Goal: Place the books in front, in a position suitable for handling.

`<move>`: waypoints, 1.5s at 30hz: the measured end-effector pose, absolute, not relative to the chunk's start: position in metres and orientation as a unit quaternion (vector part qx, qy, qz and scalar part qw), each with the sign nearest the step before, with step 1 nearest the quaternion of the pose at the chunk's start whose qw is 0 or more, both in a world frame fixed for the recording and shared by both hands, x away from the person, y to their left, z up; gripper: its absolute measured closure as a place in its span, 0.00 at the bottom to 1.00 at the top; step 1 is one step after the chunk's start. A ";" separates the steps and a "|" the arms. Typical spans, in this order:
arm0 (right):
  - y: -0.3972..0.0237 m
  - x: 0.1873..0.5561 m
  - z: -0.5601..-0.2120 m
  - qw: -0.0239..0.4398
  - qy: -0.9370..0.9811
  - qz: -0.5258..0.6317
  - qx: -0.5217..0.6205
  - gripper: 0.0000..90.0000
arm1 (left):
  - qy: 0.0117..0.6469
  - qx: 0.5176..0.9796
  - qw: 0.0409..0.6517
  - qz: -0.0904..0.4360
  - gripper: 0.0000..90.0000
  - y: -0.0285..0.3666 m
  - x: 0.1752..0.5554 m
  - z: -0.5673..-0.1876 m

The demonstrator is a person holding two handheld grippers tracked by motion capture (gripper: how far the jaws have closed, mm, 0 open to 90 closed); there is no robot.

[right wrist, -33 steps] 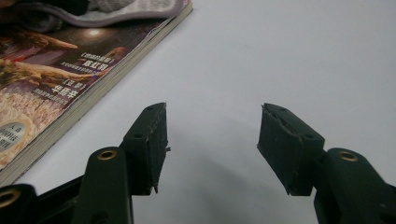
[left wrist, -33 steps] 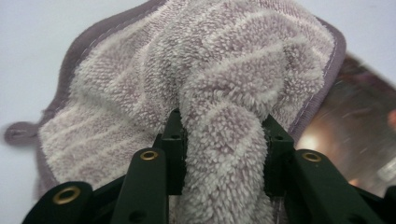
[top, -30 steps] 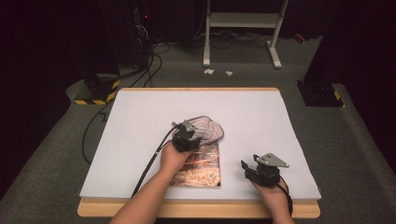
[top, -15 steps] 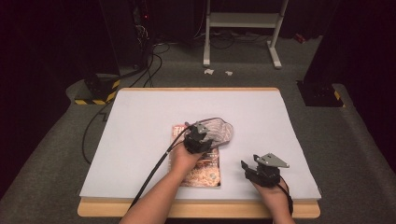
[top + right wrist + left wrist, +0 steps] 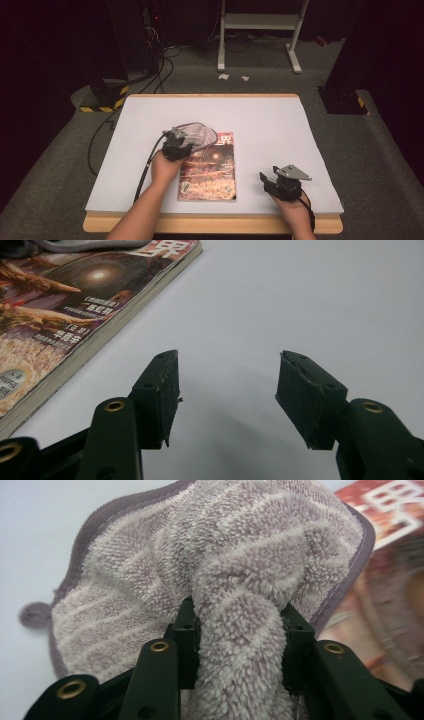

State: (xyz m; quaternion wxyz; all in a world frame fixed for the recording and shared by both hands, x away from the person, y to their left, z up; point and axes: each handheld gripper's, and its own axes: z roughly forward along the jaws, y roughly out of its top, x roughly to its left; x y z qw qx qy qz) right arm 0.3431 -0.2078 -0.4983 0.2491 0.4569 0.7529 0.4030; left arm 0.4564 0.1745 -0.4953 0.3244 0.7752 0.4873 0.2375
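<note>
So the left hand-held gripper [image 5: 186, 141] has a bunched-up fold of the grey fluffy towel [image 5: 197, 135] pinched tight between its jaws. In the left gripper view you can see the terry cloth [image 5: 225, 575] squeezed into a thick roll right between the two black pads. The rest of the towel spreads out beyond the jaws, draped over the top left corner of the magazine [image 5: 210, 167] and spilling off its left edge onto the white bench [image 5: 270, 120].

The magazine lies flat, cover up, near the front of the bench. The right hand-held gripper [image 5: 267, 179] sits off to the right of the magazine, well apart from the towel, resting low over the bench. Its jaws are parted with nothing between them, just bare bench [image 5: 300, 300], and the magazine's edge [image 5: 75, 315] runs along their left.
</note>
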 end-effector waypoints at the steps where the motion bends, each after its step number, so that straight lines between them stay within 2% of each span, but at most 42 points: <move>1: -0.208 0.343 -0.498 0.249 0.753 0.403 0.456 0.47 | 0.494 0.771 0.325 0.237 0.69 0.180 0.456 -0.496; 6: -0.205 0.343 -0.499 0.249 0.755 0.401 0.455 0.47 | 0.503 0.766 0.324 0.236 0.69 0.190 0.456 -0.495; 15: -0.205 0.343 -0.499 0.248 0.756 0.401 0.454 0.47 | 0.495 0.772 0.332 0.221 0.69 0.163 0.459 -0.493; 28: -0.205 0.343 -0.498 0.247 0.756 0.403 0.451 0.47 | 0.430 0.806 0.354 0.198 0.69 0.081 0.457 -0.494; 36: -0.204 0.343 -0.499 0.247 0.758 0.404 0.449 0.47 | 0.405 0.818 0.369 0.178 0.69 0.045 0.451 -0.492; 45: -0.204 0.343 -0.498 0.247 0.758 0.404 0.449 0.47 | 0.412 0.816 0.361 0.187 0.69 0.056 0.454 -0.493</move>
